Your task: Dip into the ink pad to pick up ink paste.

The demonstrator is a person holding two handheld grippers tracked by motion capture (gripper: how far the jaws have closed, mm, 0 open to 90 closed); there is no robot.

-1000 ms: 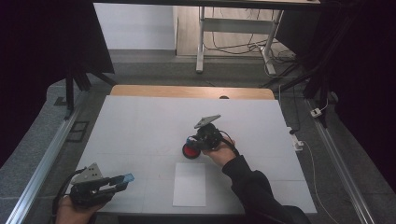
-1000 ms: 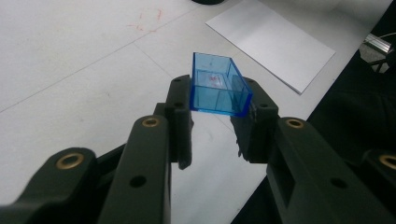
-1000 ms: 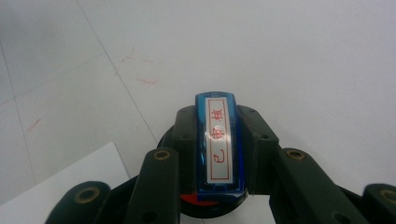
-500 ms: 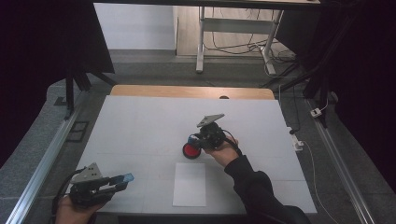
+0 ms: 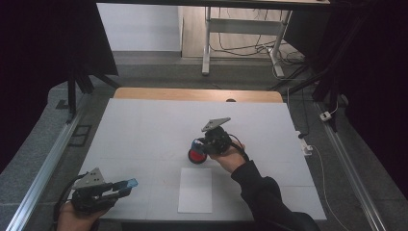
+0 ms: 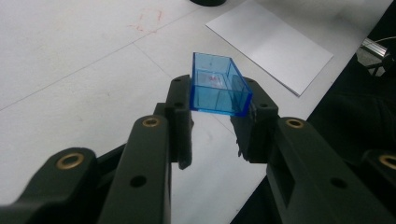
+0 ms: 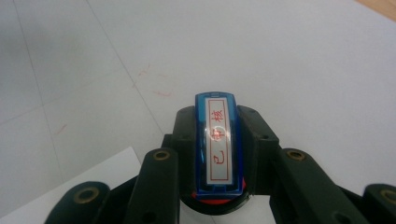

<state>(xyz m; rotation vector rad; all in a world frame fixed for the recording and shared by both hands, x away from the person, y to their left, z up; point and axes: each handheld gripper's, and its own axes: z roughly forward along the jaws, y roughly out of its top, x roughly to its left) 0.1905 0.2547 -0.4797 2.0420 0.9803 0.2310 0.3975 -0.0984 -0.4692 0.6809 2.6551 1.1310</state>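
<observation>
My left tongs [image 5: 126, 184] are clamped on a clear blue plastic cap [image 6: 218, 85], a small open-topped rectangular box that sits between the two black jaws with its hollow side facing up; in the high view the cap [image 5: 129, 183] pokes out of the jaw tips near the front left corner of the white tabletop [image 5: 144, 125]. My right tongs [image 5: 198, 150] are closed on a blue rectangular stamp [image 7: 218, 142], gripped by its long sides, and in the right gripper view its top label with red characters inside a red frame faces me. Under the stamp lies a round black ink pad with a red centre [image 5: 195, 156], seen from above just left of my right hand [image 5: 226, 156]; the stamp hangs right over it, though I cannot tell whether they touch. A white sheet of paper [image 5: 195, 190] lies flat on the tabletop just in front of the ink pad, between my two arms. The two tongs are well apart.
</observation>
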